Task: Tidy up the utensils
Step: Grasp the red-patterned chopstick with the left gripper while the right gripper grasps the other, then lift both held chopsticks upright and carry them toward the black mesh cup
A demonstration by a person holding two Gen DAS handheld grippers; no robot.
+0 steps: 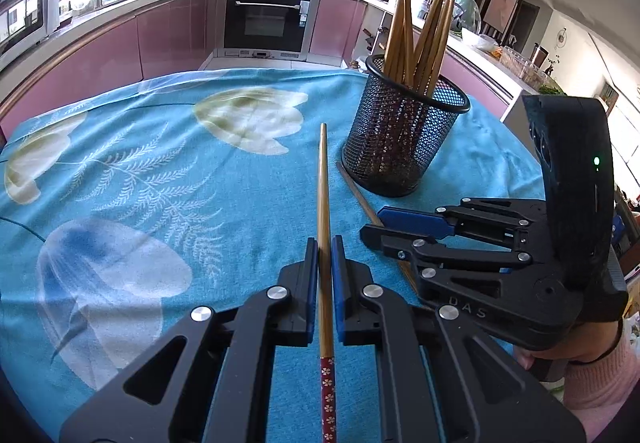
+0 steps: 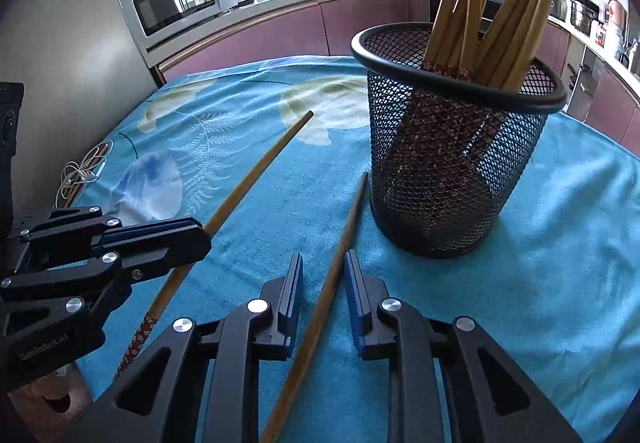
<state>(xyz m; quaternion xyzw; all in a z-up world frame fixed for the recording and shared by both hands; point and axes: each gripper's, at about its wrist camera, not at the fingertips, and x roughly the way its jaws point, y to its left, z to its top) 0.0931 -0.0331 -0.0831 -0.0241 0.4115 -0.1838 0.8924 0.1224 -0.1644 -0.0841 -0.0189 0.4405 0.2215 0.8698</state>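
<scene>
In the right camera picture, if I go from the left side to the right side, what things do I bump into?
Left gripper → chopstick it holds → chopstick on the cloth, lying between the right gripper's open fingers → black mesh basket full of chopsticks.

Left gripper (image 1: 324,255) clamps a chopstick (image 1: 323,203) pointing toward 12 o'clock; mesh holder (image 1: 404,139) of chopsticks at 1 o'clock; right gripper (image 1: 372,225) low at 3 o'clock over another chopstick (image 1: 356,191).

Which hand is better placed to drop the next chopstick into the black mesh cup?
Left. The left tool is shut on a bamboo chopstick; the right tool is open around another, ungripped, near the black mesh cup.
</scene>
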